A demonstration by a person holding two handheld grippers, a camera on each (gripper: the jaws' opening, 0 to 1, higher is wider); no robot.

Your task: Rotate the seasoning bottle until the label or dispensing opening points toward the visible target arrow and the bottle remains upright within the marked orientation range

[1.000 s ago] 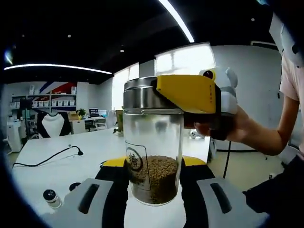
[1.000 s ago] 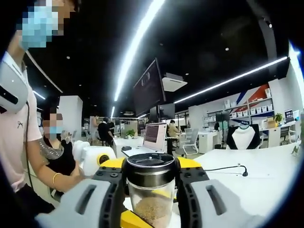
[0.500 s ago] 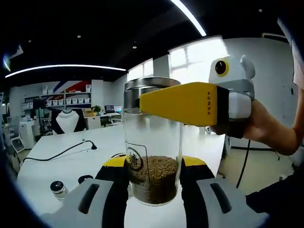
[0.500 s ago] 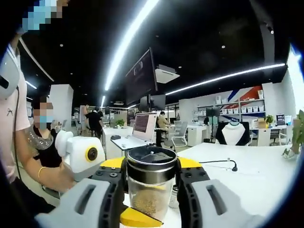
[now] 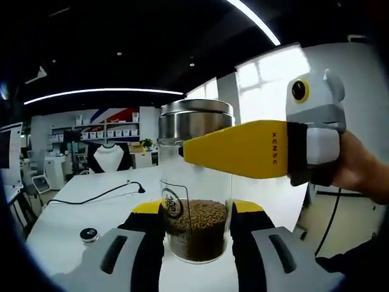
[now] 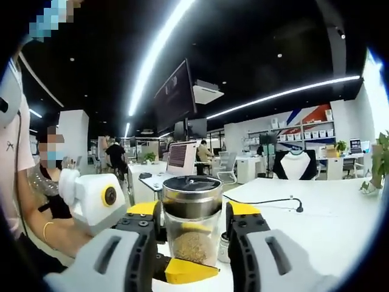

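Clear glass seasoning bottle [image 5: 196, 188] stands upright, steel-lidded, roughly a third full of brown granules.

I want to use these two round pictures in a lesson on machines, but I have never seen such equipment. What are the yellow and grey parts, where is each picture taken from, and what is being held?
A person holds a two-jaw gripper in each hand, each carrying a fisheye camera looking along its jaws. In the left gripper view, the left gripper clamps the base of a seasoning bottle, a clear jar with brown granules and a steel lid, upright over a white table. The right gripper, held by a hand, grips it near the lid. The right gripper view shows the same bottle from the other side. A black cable and small cap lie on the table.
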